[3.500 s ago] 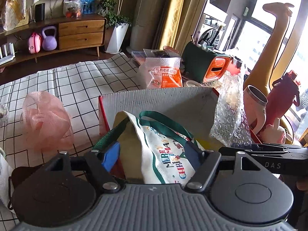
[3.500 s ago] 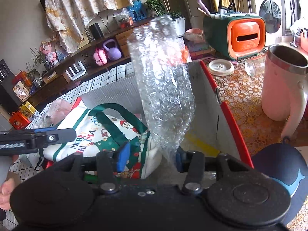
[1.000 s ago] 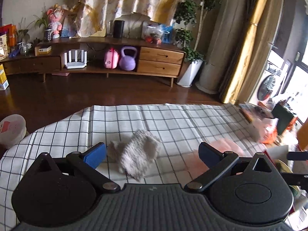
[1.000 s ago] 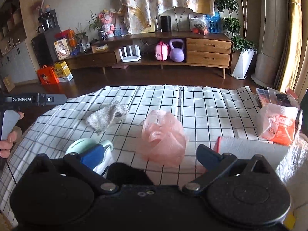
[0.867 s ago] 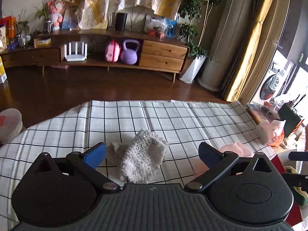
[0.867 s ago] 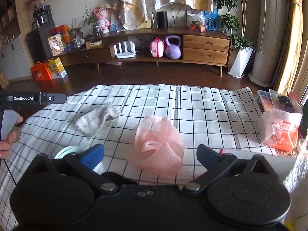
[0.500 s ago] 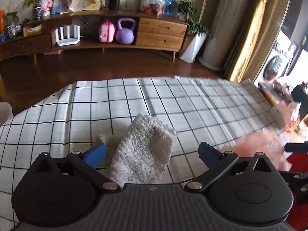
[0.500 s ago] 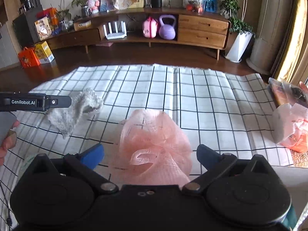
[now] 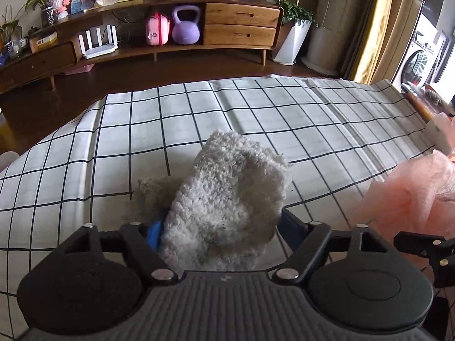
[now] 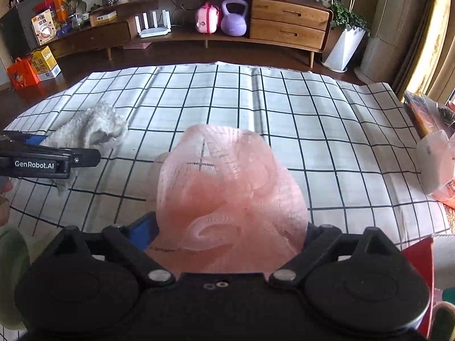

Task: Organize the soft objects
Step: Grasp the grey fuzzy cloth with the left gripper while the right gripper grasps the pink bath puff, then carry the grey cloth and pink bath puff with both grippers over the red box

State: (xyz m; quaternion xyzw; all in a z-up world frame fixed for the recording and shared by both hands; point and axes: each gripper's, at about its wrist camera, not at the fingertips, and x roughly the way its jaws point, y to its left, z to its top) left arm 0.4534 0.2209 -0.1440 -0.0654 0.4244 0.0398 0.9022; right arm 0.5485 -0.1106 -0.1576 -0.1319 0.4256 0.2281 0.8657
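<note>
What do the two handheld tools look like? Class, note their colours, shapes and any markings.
Both are black plastic. The left tool has a ribbed grey-black body, two round housings, angled linkage arms with silver rivets, and blue finger pads. The right tool has the same shape with a smoother black body and a blue pad. Seen side-on from the right wrist camera, the left tool carries white "GenRobot.AI" lettering. No cables or sleeves are visible.

Dark wood floor (image 9: 199, 68); long wooden sideboard (image 9: 239, 25) beside yellow curtains (image 9: 378, 22).
</note>
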